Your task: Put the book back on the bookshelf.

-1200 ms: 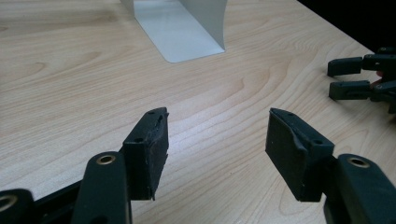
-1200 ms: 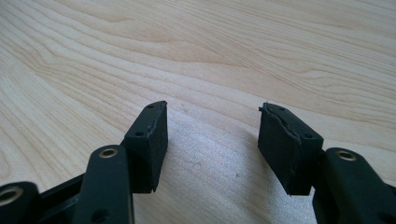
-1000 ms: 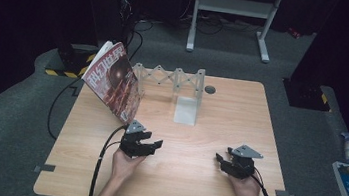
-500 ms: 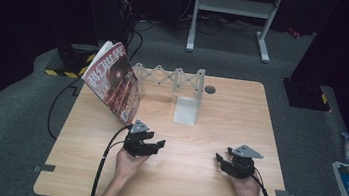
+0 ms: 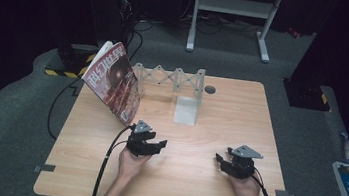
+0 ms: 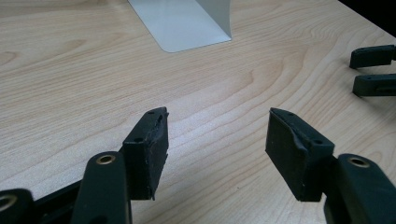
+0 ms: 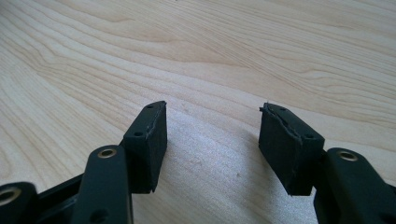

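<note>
A red-covered magazine [image 5: 114, 80] stands tilted on the pale wooden table's far left part, its top leaning away to the left, its lower edge on the tabletop. Just to its right stands a grey accordion-lattice rack [image 5: 172, 76] with a white bookend plate [image 5: 185, 110].

magazine [image 5: 114, 80] leans at table [image 5: 211, 193] back-left | rack [image 5: 175, 76] behind bookend [image 5: 186, 110], centre-back | grippers near front edge

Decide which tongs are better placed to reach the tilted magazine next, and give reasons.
Left. The left tongs sit just below the magazine, open and empty. The right tongs, open too, lie across the table, much farther off.
</note>
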The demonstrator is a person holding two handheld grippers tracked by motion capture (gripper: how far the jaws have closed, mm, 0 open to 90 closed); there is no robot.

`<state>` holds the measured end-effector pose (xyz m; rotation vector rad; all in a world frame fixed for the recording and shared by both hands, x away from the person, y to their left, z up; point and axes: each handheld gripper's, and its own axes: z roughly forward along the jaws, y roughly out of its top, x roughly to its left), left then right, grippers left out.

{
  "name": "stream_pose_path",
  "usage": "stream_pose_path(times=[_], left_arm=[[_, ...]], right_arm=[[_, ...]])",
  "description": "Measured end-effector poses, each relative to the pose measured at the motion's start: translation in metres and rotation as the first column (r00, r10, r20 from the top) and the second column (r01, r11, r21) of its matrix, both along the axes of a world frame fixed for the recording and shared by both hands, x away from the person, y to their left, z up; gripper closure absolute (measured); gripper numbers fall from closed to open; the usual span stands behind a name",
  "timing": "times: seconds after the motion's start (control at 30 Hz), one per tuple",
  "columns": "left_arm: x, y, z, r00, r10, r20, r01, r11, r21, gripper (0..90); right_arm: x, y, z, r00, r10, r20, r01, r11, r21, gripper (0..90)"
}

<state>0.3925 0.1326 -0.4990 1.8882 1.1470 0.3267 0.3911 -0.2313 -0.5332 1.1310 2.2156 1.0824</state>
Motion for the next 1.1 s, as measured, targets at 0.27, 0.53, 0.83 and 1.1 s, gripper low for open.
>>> stream_pose_path(times=[0.27, 0.53, 0.83, 1.1], left_arm=[[0.003, -0.002, -0.004, 0.9999, 0.016, 0.004, -0.016, 0.9999, -0.005, 39.6], [0.006, -0.003, -0.01, 0.9995, 0.031, 0.004, -0.031, 0.9995, 0.001, 39.8], [0.01, -0.005, -0.016, 0.9989, 0.046, 0.006, -0.046, 0.9989, 0.011, 39.8], [0.013, -0.006, -0.019, 0.9984, 0.056, -0.005, -0.056, 0.9984, 0.003, 39.9]], right_arm=[[0.0, 0.0, 0.0, 1.0, -0.003, 0.001, 0.003, 1.0, 0.002, 41.2], [0.0, 0.0, 0.0, 1.0, -0.003, 0.001, 0.003, 1.0, 0.002, 40.9], [-0.001, 0.0, 0.0, 1.0, -0.003, 0.001, 0.003, 1.0, 0.002, 40.9], [-0.001, 0.0, 0.0, 1.0, -0.003, 0.001, 0.003, 1.0, 0.003, 40.8]])
